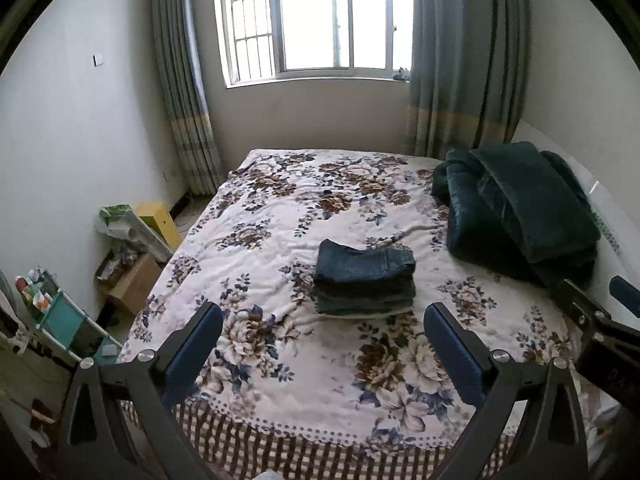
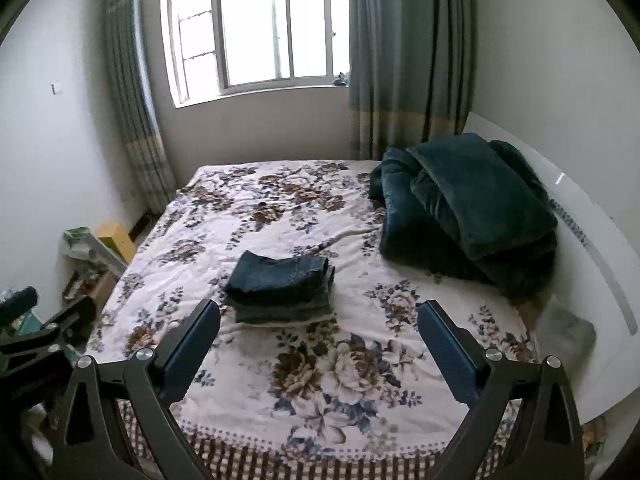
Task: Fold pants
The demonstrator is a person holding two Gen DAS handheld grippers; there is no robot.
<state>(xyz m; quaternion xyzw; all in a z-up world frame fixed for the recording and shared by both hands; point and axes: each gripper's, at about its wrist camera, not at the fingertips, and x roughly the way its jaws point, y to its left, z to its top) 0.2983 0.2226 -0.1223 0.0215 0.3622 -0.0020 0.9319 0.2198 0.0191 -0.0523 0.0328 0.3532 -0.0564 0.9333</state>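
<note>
Left gripper (image 1: 322, 320): black frame, blue padded jaws spread wide, nothing between them. Right gripper (image 2: 318, 316): same build, jaws released, empty. Bed (image 1: 320, 408): quilted floral cover, white with brown and blue blooms, checked skirt at 6 o'clock. Pants (image 1: 365, 277): dark blue denim, folded into a thick rectangular stack at the bed's centre, just past the jaws, long axis running 9 to 3 o'clock. Blanket (image 1: 520, 208): dark green plush, bundled at 2 o'clock. Window (image 1: 316, 20) at 12 o'clock.
</note>
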